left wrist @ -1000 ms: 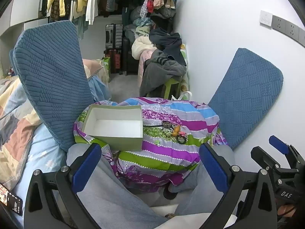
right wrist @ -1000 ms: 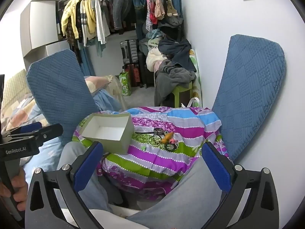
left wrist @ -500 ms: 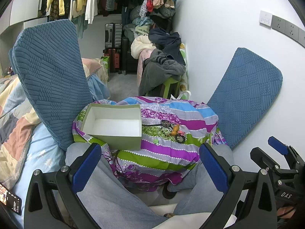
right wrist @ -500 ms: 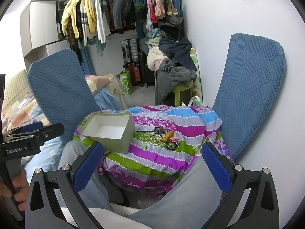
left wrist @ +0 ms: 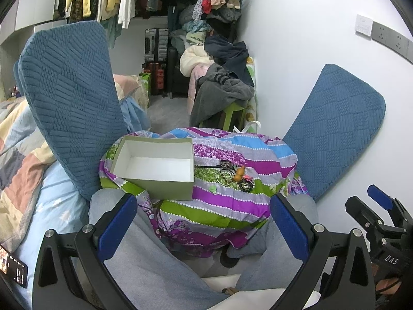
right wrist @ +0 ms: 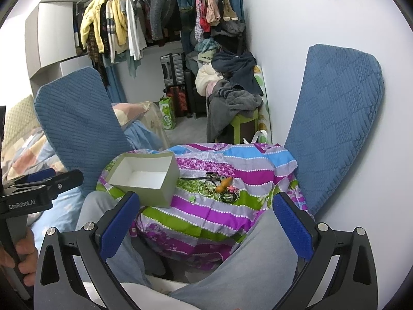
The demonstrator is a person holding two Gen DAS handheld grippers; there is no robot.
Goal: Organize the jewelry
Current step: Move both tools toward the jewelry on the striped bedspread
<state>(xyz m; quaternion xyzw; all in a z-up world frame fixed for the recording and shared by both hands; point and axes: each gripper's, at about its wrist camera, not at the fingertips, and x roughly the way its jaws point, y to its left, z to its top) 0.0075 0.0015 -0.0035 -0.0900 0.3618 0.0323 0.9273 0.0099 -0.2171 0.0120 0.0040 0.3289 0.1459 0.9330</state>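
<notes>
Hovering apart and empty, both tongs [left wrist: 204,222] [right wrist: 205,222] face the box [left wrist: 155,165] beside the jewelry [left wrist: 236,178].

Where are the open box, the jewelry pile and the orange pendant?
open box [left wrist: 155,164]: left wrist view, white inner floor.
jewelry pile [left wrist: 224,178]: left wrist view, gold rings.
orange pendant [right wrist: 224,184]: right wrist view, its body.
</notes>
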